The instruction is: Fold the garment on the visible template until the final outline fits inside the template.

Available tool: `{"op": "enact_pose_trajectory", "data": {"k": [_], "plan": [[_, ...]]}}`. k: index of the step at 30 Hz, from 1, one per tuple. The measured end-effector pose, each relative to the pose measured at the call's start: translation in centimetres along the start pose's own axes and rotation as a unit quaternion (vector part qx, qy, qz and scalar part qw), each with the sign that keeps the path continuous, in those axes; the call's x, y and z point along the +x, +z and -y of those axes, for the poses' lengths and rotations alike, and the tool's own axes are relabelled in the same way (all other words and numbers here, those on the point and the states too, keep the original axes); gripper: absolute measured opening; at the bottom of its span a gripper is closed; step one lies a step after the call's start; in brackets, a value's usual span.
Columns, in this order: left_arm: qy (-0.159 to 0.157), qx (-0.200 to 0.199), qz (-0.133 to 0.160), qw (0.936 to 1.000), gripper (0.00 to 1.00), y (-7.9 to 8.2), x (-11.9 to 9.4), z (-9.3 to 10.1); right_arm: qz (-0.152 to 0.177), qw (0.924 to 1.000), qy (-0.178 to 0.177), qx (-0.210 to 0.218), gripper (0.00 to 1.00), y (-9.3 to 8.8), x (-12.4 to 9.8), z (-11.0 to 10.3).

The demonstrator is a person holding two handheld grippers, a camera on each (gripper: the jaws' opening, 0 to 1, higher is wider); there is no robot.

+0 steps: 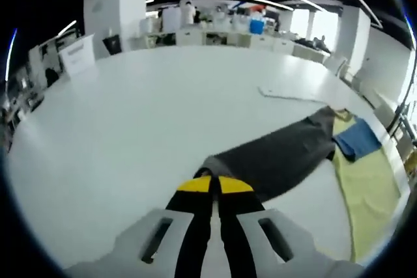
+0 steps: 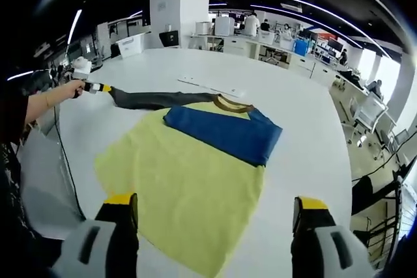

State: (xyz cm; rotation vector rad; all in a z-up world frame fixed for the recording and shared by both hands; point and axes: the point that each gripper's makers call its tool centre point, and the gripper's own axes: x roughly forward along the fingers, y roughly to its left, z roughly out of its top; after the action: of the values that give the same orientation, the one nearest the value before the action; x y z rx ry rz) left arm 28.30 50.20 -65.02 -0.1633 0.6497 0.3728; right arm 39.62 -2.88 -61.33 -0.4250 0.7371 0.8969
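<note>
A yellow shirt [image 2: 189,183] lies flat on the white table [image 2: 306,128], with a blue band [image 2: 225,131] across its chest and a brown collar [image 2: 228,103]. Its dark grey sleeve [image 1: 280,151] is stretched out sideways. My left gripper [image 1: 215,183] is shut on the sleeve's end; in the right gripper view the left gripper [image 2: 98,88] sits at the far left in a person's hand [image 2: 65,92]. My right gripper [image 2: 216,203] hangs open above the shirt's near hem, jaws wide apart. A thin white flat sheet [image 2: 208,86] lies just beyond the collar.
A white sign [image 1: 78,56] stands at the table's far left edge. Office desks with boxes [image 1: 221,27] line the back. Chairs [image 2: 365,109] stand off the table's right side. A black cable [image 2: 62,154] runs down past the table's left edge.
</note>
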Motion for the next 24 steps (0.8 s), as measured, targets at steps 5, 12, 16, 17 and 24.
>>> {"op": "enact_pose_trajectory", "data": {"k": [5,12,16,17,24], "plan": [[-0.026,0.002,0.014,0.9996,0.00,2.1,0.3,1.9,-0.004,1.0000,-0.001,-0.002,0.99,-0.3,-0.1,-0.1],[-0.050,0.028,0.030,0.9979,0.00,4.4,0.7,4.4,-0.001,1.0000,0.002,0.000,0.99,-0.5,-0.3,-0.2],[-0.065,0.031,0.035,0.9968,0.00,5.5,0.9,5.8,0.002,1.0000,0.001,0.003,0.99,-0.6,-0.4,-0.1],[-0.068,0.031,0.037,0.9965,0.00,5.7,0.9,6.1,0.002,1.0000,0.001,0.004,0.99,-0.6,-0.4,-0.1],[-0.098,0.056,0.048,0.9925,0.00,7.8,1.2,9.0,0.005,1.0000,0.005,0.005,0.99,-0.8,-0.3,-0.3]]}}
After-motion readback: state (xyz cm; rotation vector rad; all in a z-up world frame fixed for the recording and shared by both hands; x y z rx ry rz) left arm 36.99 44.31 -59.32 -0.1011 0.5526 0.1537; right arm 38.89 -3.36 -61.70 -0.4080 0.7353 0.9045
